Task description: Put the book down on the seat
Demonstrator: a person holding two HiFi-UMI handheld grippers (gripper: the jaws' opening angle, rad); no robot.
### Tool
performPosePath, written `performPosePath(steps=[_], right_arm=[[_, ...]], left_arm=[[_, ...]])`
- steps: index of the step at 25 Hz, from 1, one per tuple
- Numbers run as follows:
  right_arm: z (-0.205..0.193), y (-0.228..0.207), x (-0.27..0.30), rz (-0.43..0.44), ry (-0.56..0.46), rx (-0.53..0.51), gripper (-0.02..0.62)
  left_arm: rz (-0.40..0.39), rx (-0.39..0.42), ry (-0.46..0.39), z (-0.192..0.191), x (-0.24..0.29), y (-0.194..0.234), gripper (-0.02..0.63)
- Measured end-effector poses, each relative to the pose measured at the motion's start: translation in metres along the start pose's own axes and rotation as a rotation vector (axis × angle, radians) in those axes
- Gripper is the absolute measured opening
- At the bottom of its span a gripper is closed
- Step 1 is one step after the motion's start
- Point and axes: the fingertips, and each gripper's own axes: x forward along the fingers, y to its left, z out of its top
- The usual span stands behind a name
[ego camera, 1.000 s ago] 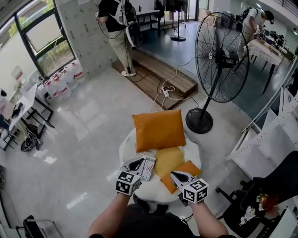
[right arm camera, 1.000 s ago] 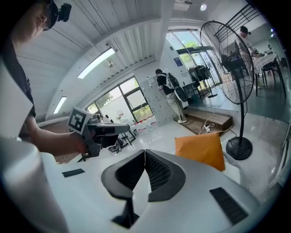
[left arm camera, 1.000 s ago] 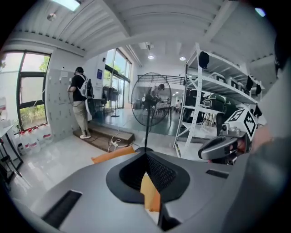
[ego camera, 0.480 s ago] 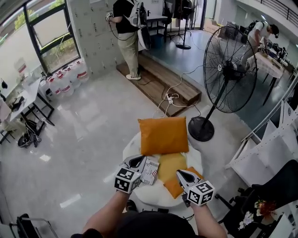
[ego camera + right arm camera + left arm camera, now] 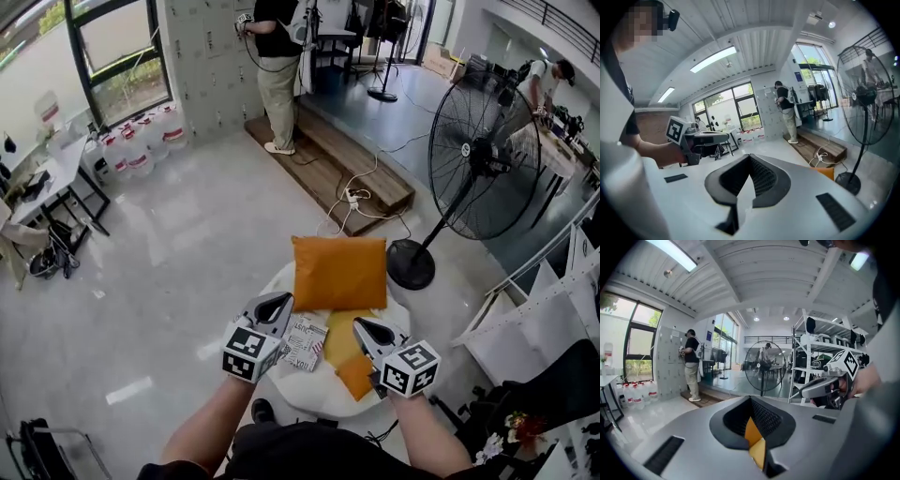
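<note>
- Bright, even daylight fills the head view, coming from the tall dark-framed windows [image 5: 112,47] at upper left.
- The glossy pale tiled floor [image 5: 178,244] carries soft white glare patches, and shadows on it are faint.
- Both gripper views are fisheye, with black corners and bent lines near the edges.
- The long white ceiling strip lights [image 5: 675,254] are blown out.
- On the pale grey left gripper [image 5: 751,400], the inner jaw faces lie in shade.

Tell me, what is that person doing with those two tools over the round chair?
A person holds the left tool and the right tool above a white round seat. The book already lies flat on the seat, next to the orange cushions. Both tools are shut and hold nothing.
</note>
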Motion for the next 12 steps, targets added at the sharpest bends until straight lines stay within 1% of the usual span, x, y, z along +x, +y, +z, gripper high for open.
performPosePath(steps=[2, 3, 6, 9, 12], right_arm=[[0.022, 0.009, 0.005, 0.014, -0.019, -0.055, 0.015], [0.031, 0.012, 0.005, 0.008, -0.028, -0.077, 0.015], [0.050, 0.011, -0.003, -0.056, -0.068, -0.114, 0.015], [0.056, 0.004, -0.024, -0.119, -0.140, -0.105, 0.015], [0.053, -0.010, -0.045, -0.155, -0.162, -0.077, 0.014]], left_arm=[[0.015, 0.000, -0.016, 0.005, -0.007, 0.009, 0.002], [0.017, -0.003, -0.022, 0.006, -0.010, 0.011, 0.002], [0.014, -0.019, -0.037, 0.012, -0.015, 0.014, 0.002], [0.002, -0.033, -0.071, 0.023, -0.016, 0.015, 0.003], [-0.035, -0.016, -0.157, 0.045, -0.022, 0.009, 0.003]])
